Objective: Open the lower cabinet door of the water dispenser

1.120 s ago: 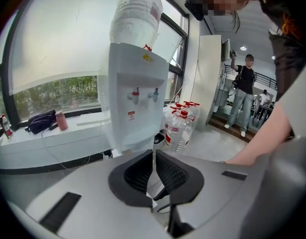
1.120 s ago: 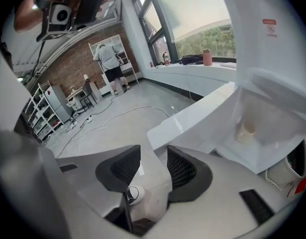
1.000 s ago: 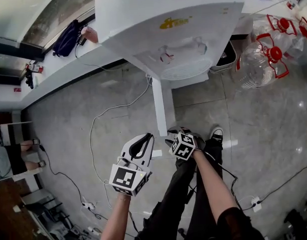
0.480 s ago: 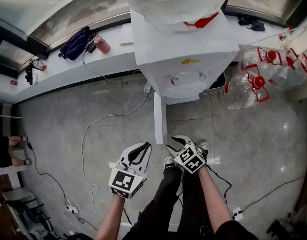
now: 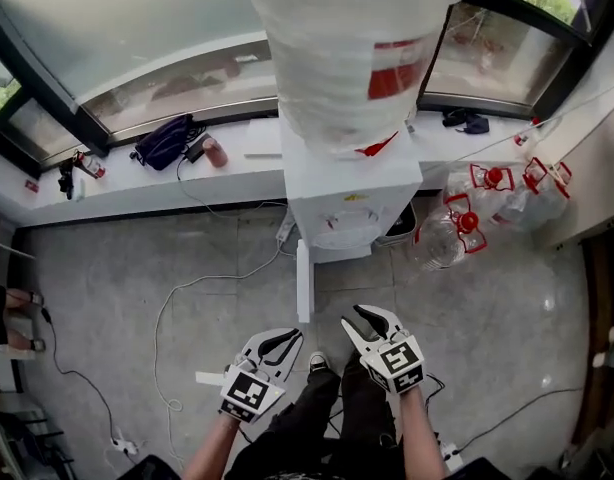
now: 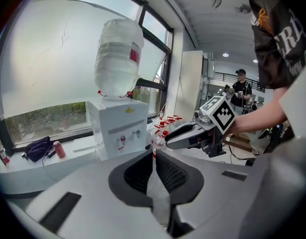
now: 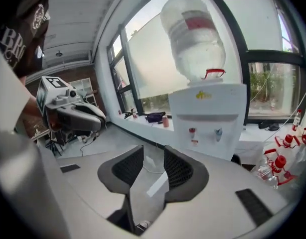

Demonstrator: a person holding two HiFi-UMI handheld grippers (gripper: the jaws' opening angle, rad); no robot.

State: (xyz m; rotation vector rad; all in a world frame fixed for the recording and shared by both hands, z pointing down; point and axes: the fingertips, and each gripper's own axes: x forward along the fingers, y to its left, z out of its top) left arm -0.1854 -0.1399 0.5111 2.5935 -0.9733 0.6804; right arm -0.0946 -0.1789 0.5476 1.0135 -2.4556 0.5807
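Observation:
The white water dispenser (image 5: 342, 193) stands against the window ledge with a large clear bottle (image 5: 352, 38) on top. Its lower cabinet door (image 5: 303, 280) is swung out toward me and shows edge-on. Both grippers hang in the air in front of it, well short of the door. My left gripper (image 5: 292, 336) has its jaws together with nothing in them. My right gripper (image 5: 353, 317) is to its right; its jaws stand apart, are closing, and hold nothing. The dispenser (image 6: 118, 133) appears beyond the left jaws, and the dispenser (image 7: 210, 118) also faces the right gripper (image 7: 154, 156).
Empty water bottles with red handles (image 5: 467, 218) lie on the floor right of the dispenser. A dark bag (image 5: 167, 140) rests on the ledge at left. A white cable (image 5: 187, 288) trails over the grey floor. A person (image 6: 240, 86) stands far off.
The view has pulled up and back, so the whole dispenser and its bottle show. Both grippers rose and now sit farther from the open door. The right jaws narrowed.

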